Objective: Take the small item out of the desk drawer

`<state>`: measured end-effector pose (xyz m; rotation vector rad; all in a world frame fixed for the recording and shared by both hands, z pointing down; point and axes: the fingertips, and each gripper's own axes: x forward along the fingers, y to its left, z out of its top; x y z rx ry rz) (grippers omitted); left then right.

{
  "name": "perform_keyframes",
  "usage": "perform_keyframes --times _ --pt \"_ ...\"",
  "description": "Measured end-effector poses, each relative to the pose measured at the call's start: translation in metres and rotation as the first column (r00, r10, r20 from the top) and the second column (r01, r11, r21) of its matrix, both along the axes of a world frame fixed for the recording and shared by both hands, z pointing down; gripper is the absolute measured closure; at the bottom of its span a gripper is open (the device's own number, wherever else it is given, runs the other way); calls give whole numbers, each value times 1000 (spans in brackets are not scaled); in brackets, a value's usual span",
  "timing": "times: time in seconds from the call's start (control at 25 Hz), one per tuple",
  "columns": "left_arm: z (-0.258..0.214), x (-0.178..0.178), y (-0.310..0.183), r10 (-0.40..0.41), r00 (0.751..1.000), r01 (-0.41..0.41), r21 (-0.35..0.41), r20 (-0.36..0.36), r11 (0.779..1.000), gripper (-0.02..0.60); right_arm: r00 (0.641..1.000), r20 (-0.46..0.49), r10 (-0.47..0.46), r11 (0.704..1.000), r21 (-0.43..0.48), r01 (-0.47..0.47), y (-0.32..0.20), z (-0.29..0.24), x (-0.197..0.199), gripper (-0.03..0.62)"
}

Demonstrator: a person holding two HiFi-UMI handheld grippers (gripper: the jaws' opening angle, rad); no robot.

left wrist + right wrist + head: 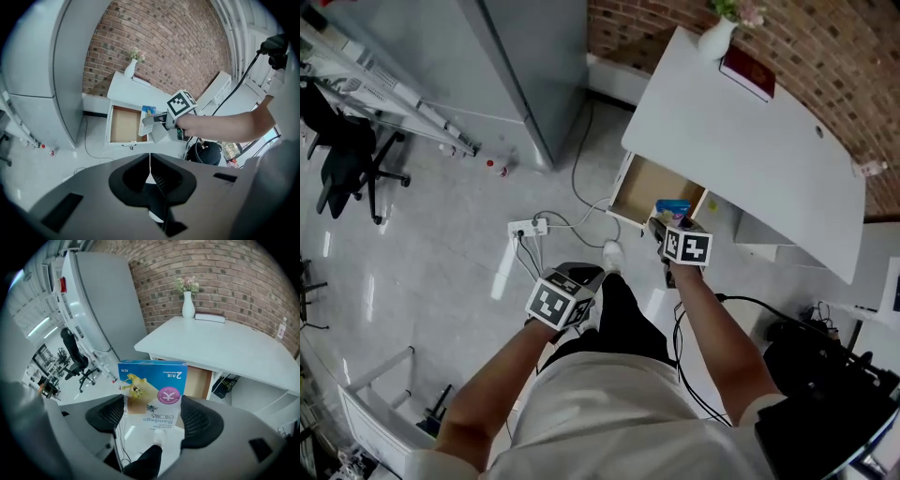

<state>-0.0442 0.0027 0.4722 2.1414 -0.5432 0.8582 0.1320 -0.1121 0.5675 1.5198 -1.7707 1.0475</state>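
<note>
The right tool (153, 417) grips a blue box (152, 387) upright between its pads, at the near edge of the open drawer (649, 187) under the white surface (741, 141). The left tool (150, 173) is closed on nothing, held low beside the person's leg (623, 309), apart from the drawer.

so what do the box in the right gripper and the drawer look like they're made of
Box: likely printed cardboard, slightly glossy, with flat faces and crisp edges. Drawer: matte tan inside, probably bare wood or fibreboard; no grain shows.
</note>
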Motion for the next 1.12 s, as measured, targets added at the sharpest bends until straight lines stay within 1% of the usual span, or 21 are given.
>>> perform_keyframes --times 0.12,0.36,0.52,0.8,1.0,1.12 --pt "-16 0 15 1 1000 -1 9 -23 1000 555 1000 23 16 999 51 -17 22 -34 0 197" --pt "-23 -5 51 35 999 -35 34 -1 999 556 996 82 30 990 132 -40 69 -89 -6 197" --pt "-30 -5 70 45 999 -45 48 4 998 555 994 110 20 986 159 -38 100 -114 -10 197" --pt "-40 -9 101 65 998 -65 70 -6 995 555 992 125 -18 980 200 -7 152 -155 -20 197" --pt "-42 -12 117 71 997 -70 74 -14 995 555 989 141 -47 975 222 14 185 -177 -28 197" --pt "-42 -15 125 77 997 -75 77 -15 994 555 989 139 -47 975 221 15 204 -187 -31 198"
